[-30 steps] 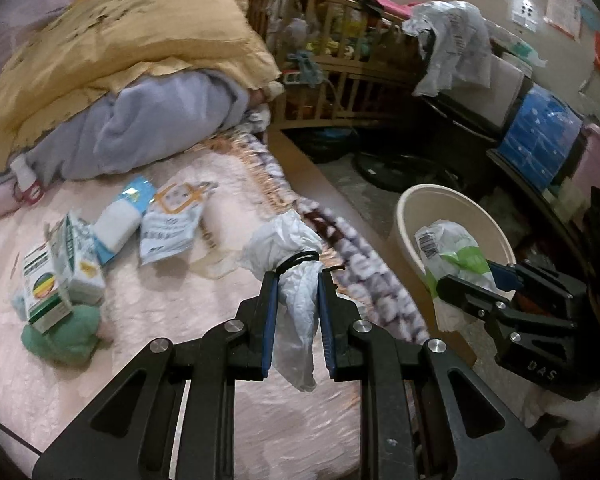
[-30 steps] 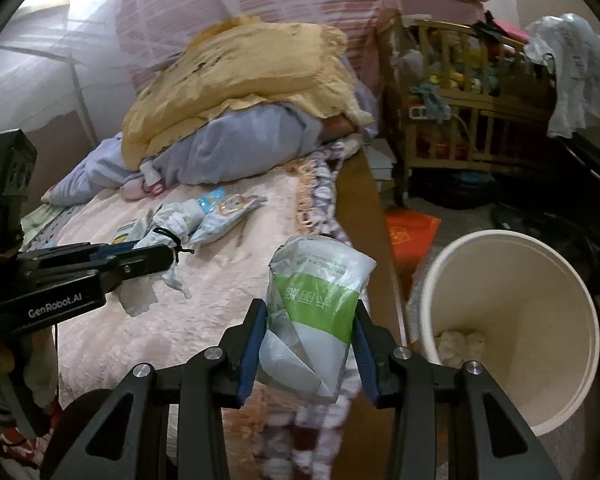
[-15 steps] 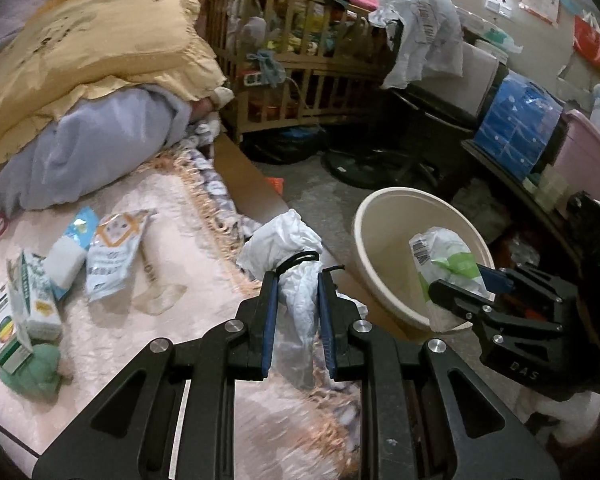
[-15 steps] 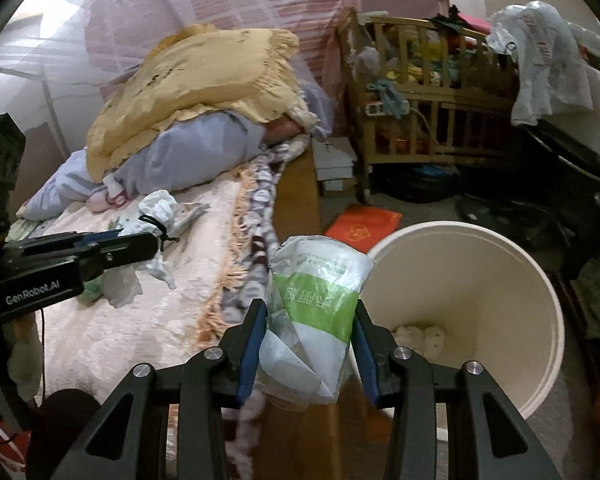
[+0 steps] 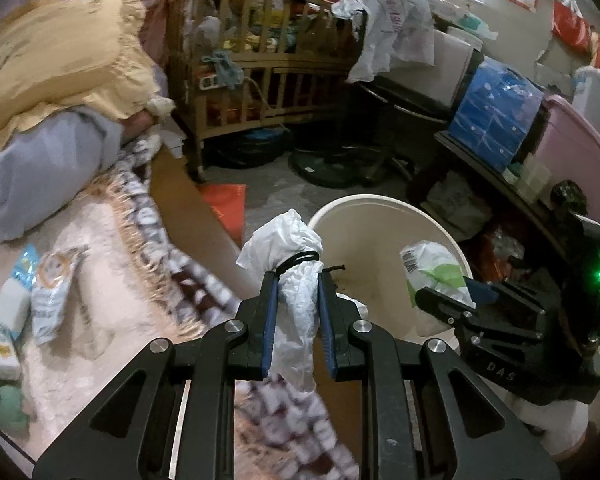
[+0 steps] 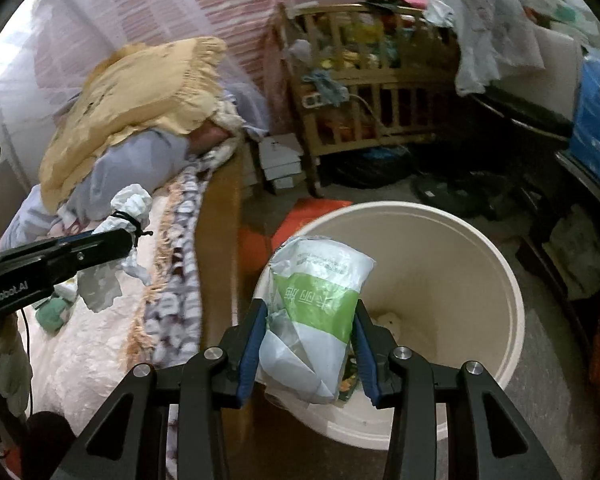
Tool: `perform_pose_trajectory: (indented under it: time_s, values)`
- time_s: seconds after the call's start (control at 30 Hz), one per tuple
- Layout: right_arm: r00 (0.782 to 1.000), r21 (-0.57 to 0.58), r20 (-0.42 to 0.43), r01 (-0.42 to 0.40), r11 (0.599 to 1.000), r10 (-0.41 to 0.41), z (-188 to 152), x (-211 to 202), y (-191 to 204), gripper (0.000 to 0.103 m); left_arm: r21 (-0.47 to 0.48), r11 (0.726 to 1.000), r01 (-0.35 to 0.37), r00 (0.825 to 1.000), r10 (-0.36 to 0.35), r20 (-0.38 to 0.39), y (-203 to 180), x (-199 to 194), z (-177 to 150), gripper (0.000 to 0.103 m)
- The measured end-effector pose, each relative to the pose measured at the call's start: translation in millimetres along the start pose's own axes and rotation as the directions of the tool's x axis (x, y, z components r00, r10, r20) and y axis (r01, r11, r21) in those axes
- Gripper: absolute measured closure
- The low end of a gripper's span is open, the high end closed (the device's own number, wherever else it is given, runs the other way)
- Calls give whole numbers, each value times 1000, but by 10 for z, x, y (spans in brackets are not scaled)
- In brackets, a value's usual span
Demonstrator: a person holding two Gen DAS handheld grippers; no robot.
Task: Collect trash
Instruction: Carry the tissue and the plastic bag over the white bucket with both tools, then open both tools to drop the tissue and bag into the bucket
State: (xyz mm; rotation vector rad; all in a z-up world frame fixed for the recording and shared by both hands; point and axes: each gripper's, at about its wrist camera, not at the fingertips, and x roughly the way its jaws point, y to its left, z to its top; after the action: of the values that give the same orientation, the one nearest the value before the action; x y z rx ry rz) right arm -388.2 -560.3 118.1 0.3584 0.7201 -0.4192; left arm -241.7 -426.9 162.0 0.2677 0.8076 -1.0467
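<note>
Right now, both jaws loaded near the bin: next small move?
Probably open the right gripper: its green-and-white packet already hangs over the cream bin's mouth. The left gripper's tied white bag seems short of the rim.

A lived-in home bedroom: a bed (image 5: 100, 240) with piled bedding left of the grippers, a wooden crib (image 5: 260, 68) (crammed full) ahead.

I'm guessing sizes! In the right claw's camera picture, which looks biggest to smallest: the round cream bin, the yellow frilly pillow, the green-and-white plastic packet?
1. Round cream bin.
2. Yellow frilly pillow.
3. Green-and-white plastic packet, though it sits closest to the camera, so it looks bigger than it really is.
</note>
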Motion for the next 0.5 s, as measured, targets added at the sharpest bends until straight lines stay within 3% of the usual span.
perform_pose_trajectory:
  time_s: [0.5]
  values:
    - [998, 107, -26, 61, 992, -58, -9, 114, -434, 63, 31, 998, 51, 998, -49, -51, -305, 564, 81, 86]
